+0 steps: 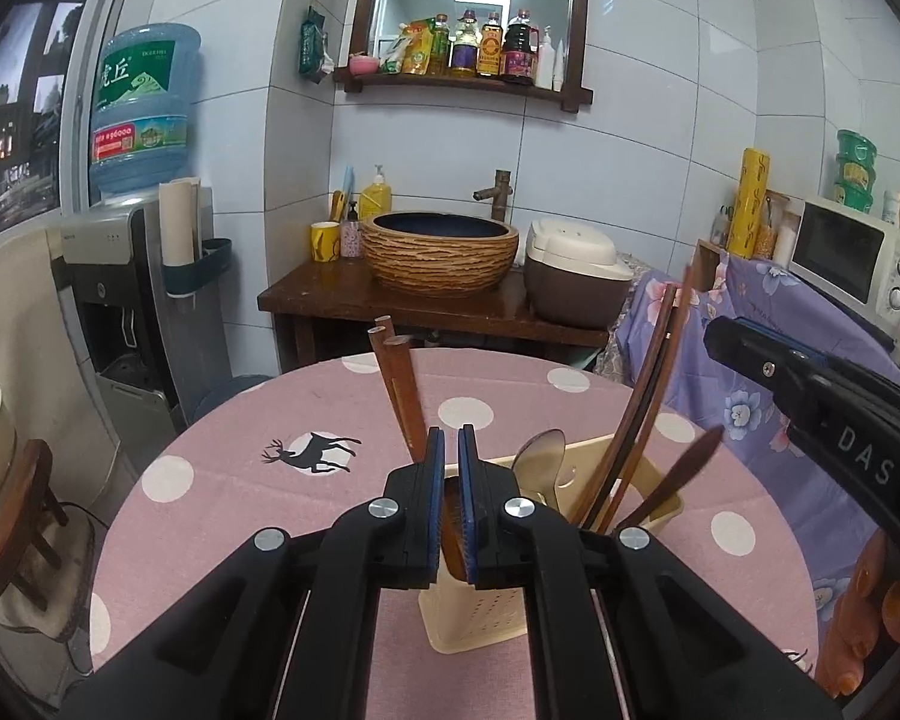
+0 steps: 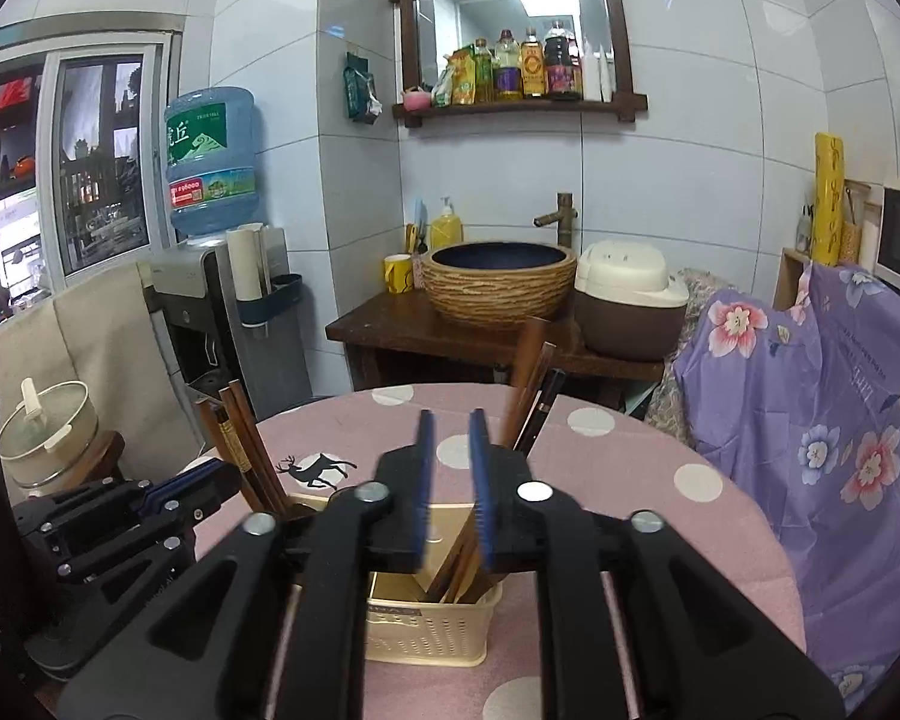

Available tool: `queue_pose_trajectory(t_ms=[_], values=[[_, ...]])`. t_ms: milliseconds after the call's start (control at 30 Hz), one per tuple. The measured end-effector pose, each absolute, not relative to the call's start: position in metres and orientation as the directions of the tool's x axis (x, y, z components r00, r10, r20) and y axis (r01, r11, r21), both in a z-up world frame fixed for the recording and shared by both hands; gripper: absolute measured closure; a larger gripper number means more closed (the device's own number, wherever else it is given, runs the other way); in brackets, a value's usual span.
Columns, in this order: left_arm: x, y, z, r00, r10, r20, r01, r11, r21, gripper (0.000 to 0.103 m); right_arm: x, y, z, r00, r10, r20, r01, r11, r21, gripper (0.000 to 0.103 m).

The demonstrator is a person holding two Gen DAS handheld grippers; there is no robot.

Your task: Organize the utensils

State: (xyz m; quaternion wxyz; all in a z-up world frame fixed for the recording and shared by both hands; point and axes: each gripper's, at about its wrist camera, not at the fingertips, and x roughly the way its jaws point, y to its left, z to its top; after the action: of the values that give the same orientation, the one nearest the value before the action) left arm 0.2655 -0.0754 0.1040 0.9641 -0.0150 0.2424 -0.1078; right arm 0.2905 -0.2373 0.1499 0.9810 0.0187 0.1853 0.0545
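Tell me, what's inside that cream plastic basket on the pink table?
The basket holds wooden chopsticks, a metal spoon and dark wooden utensils. Their lower ends and the basket's bottom are hidden.

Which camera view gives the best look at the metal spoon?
The left wrist view: the metal spoon stands bowl-up in the cream holder, unobstructed. The right wrist view shows no spoon; gripper fingers block that part.

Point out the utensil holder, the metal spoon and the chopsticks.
utensil holder (image 2: 426, 630): right wrist view, perforated front wall.
metal spoon (image 1: 540, 450): left wrist view, bowl of the spoon.
chopsticks (image 1: 397, 378): left wrist view, upper shafts.

Perforated plastic caddy (image 1: 474, 618) (matt), glossy wooden chopsticks (image 1: 399, 384).
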Motion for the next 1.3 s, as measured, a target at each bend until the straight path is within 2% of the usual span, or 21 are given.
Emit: queue_pose_trajectory(t_ms=[33,200,233,267,300,333,367,400,433,533,733,867,1300], values=[[0.263,-0.075,0.105,0.861,-0.217,-0.460,0.204,0.976,-0.078,0.093,0.284,-0.239,0.152,0.935,0.106,-0.338,-0.092,0.994,0.058,0.047],[0.241,-0.071,0.106,0.891,-0.209,-0.403,0.206,0.977,-0.051,0.048,0.255,-0.242,0.157,0.957,0.088,-0.275,-0.082,0.996,0.033,0.042],[0.234,-0.068,0.106,0.899,-0.206,-0.387,0.207,0.977,-0.040,0.045,0.245,-0.243,0.156,0.962,0.071,-0.265,-0.067,0.997,0.024,0.032],[0.226,-0.066,0.106,0.905,-0.206,-0.373,0.211,0.977,-0.028,0.039,0.235,-0.245,0.154,0.965,0.053,-0.257,-0.051,0.999,0.017,0.026],[0.217,-0.062,0.104,0.911,-0.210,-0.356,0.218,0.976,-0.019,0.028,0.224,-0.247,0.150,0.968,0.044,-0.248,-0.042,0.999,0.013,0.017],[0.208,-0.058,0.103,0.916,-0.213,-0.339,0.221,0.975,-0.014,0.022,0.213,-0.248,0.146,0.969,0.039,-0.243,-0.039,0.999,0.006,0.014],[0.195,-0.052,0.100,0.926,-0.210,-0.314,0.218,0.976,-0.010,0.009,0.201,-0.247,0.139,0.969,0.033,-0.244,-0.037,0.999,-0.012,0.012],[0.181,-0.046,0.096,0.936,-0.208,-0.284,0.214,0.977,-0.009,0.005,0.188,-0.246,0.130,0.968,0.025,-0.249,-0.034,0.999,-0.032,0.009],[0.169,-0.041,0.092,0.944,-0.206,-0.259,0.212,0.977,-0.006,0.005,0.176,-0.246,0.120,0.968,0.019,-0.251,-0.031,0.998,-0.045,0.006],[0.131,-0.026,0.074,0.959,-0.173,-0.226,0.179,0.984,0.006,0.005,0.138,-0.243,0.090,0.968,0.002,-0.249,-0.019,0.998,-0.067,0.006],[0.087,-0.011,0.034,0.948,-0.134,-0.287,0.134,0.991,-0.021,0.005,0.081,-0.236,0.033,0.953,-0.012,-0.302,0.000,0.999,-0.037,0.006],[0.059,-0.006,0.016,0.953,-0.114,-0.281,0.113,0.993,-0.021,0.005,0.051,-0.233,0.011,0.943,-0.031,-0.330,0.026,0.999,-0.018,0.006],[0.019,-0.009,0.000,0.951,-0.132,-0.281,0.135,0.991,-0.008,0.005,-0.002,-0.219,-0.002,0.959,-0.009,-0.284,-0.006,0.999,-0.054,0.006]])
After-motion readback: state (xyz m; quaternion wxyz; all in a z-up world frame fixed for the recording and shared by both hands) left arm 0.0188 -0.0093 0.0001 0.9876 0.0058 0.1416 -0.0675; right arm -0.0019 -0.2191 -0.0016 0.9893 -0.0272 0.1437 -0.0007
